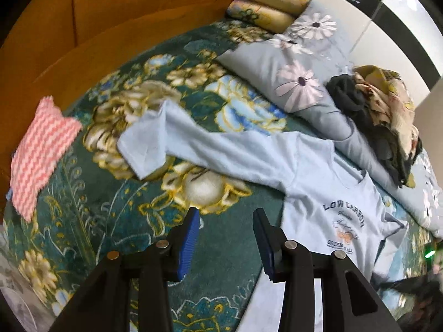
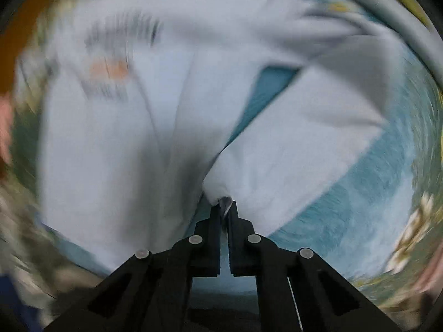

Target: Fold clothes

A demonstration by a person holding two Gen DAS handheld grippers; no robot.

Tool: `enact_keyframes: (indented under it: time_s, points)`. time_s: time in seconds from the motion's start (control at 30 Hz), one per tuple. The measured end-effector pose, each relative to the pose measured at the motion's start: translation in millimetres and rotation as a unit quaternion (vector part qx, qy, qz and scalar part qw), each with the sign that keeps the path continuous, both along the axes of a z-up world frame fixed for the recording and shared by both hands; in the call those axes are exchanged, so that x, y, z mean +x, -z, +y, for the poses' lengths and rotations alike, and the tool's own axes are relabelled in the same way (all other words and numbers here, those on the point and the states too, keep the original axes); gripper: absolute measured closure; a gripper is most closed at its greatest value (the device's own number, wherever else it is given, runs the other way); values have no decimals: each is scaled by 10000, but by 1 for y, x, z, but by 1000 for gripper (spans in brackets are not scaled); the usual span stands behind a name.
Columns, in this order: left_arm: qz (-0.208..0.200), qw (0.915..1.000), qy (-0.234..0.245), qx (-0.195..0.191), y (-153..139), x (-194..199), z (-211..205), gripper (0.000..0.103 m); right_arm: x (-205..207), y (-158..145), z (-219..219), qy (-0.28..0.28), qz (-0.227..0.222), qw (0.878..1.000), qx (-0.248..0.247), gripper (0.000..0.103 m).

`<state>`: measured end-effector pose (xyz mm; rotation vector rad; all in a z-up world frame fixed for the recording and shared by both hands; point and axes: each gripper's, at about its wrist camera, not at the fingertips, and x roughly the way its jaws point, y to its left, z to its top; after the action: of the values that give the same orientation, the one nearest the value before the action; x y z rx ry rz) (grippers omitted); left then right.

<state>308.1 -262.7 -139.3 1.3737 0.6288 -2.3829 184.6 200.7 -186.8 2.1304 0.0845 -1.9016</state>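
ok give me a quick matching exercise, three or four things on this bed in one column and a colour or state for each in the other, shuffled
Things:
1. shirt
2. knitted cloth
3. left gripper
4. right gripper

States:
A. open, holding nothing
B. pink and white zigzag
C. shut on pale blue fabric
D. light blue, one sleeve stretched out

Pairs: 1-D, 2-B, 3-A, 4-C

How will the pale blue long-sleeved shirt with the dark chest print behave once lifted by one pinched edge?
Probably floppy: the pale blue long-sleeved shirt drapes in creases from where the right tool pinches it. Its sleeve lies bent and flat on the floral green blanket, so it would likely trail and sag. It looks light, thin knit.
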Motion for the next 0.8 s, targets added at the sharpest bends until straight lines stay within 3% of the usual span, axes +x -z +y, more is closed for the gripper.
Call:
enact_keyframes:
  time_s: [0.07,0.13,0.23,0.3,0.43,0.57,0.67,0.8]
  points:
    - [10,9999,101,-64,-4,-2,5,59,-6,-40,44,555,449,9962,-500,99]
    - [-117,9998,126,-92,-1,-3,10,59,-11,-82,99,1095,1009,9849,-879,99]
    - [-311,9995,92,38,9,-6,18,59,-8,-132,191,2120,1844,9560,-839,99]
    - [-411,9991,76,124,13,-9,24,58,-16,-142,242,2683,2045,9388,-704,99]
    - [-599,9981,101,63,13,-16,36,58,-22,-118,315,3513,1982,9146,-278,100]
    - [-760,9970,111,-79,10,-15,37,58,-26,-86,357,4087,1817,8943,-146,100]
    - [-890,9960,57,-59,15,-7,33,58,-31,-55,358,4265,1538,8913,6,100]
    - [-1037,9943,-18,264,32,9,30,58,-29,-33,344,4172,1293,8994,165,99]
